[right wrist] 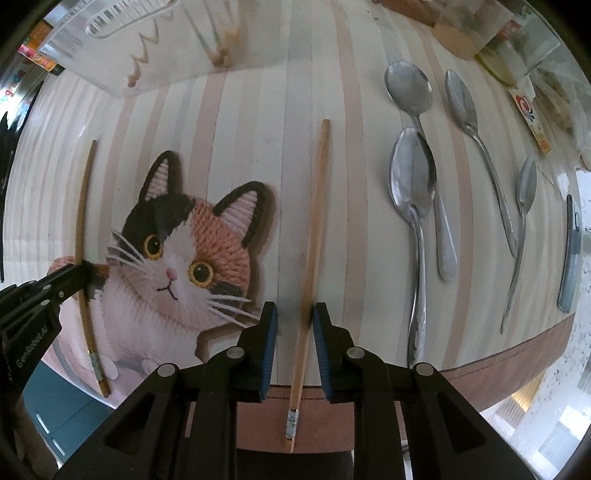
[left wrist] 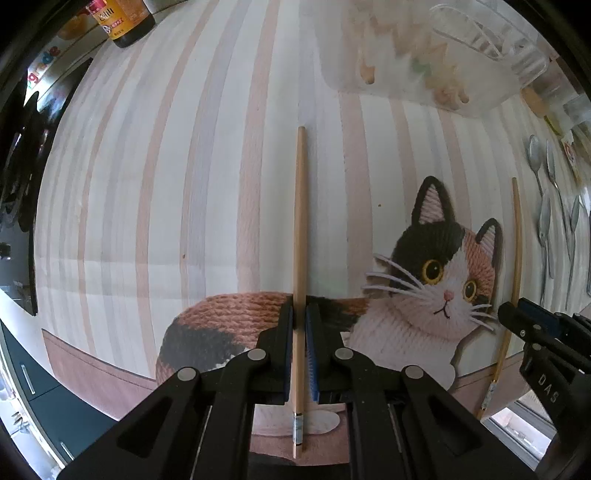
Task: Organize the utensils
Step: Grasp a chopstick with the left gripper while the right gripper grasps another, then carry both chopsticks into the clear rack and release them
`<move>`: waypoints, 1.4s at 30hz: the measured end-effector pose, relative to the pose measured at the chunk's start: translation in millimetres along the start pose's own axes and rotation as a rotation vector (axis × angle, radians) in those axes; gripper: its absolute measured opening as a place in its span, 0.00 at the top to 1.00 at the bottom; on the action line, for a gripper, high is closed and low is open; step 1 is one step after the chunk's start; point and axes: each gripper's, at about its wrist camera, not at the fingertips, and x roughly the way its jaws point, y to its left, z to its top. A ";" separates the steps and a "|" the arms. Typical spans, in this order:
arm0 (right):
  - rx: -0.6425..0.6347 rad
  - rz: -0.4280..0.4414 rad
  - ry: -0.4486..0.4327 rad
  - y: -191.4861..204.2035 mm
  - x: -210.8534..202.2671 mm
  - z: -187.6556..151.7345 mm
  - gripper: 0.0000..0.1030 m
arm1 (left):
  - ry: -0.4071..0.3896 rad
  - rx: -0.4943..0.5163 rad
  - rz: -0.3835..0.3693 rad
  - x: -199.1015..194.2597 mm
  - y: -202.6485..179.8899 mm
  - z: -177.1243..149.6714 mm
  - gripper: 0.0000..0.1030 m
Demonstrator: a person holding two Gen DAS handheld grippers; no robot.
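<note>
My left gripper (left wrist: pixel 300 317) is shut on a wooden chopstick (left wrist: pixel 300 221) that runs forward between its blue pads over the cat-print cloth. In the right wrist view this gripper (right wrist: pixel 79 271) and its chopstick (right wrist: pixel 82 206) show at the left. My right gripper (right wrist: pixel 294 314) is open, its jaws on either side of a second wooden chopstick (right wrist: pixel 314 229) lying on the cloth; there is a gap on both sides. That chopstick also shows in the left wrist view (left wrist: pixel 516 236), with the right gripper (left wrist: pixel 517 310) beside it.
Several metal spoons (right wrist: pixel 412 177) lie in a row right of the second chopstick. A clear plastic utensil holder (right wrist: pixel 155 44) with chopsticks stands at the back. A dark sauce bottle (left wrist: pixel 123 20) stands far left. A dark flat bar (right wrist: pixel 570 254) lies near the table's right edge.
</note>
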 end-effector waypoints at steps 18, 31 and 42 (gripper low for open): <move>0.052 0.101 -0.080 -22.2 -44.7 3.6 0.93 | -0.148 -0.015 0.021 -65.0 5.6 -11.6 0.96; 0.019 0.203 -0.248 -24.5 -133.6 32.6 0.93 | -0.347 -0.050 -0.036 -159.8 18.2 16.6 0.96; 0.010 0.276 -0.379 -23.7 -202.7 113.3 0.93 | -0.408 -0.064 -0.183 -211.8 5.4 96.0 0.96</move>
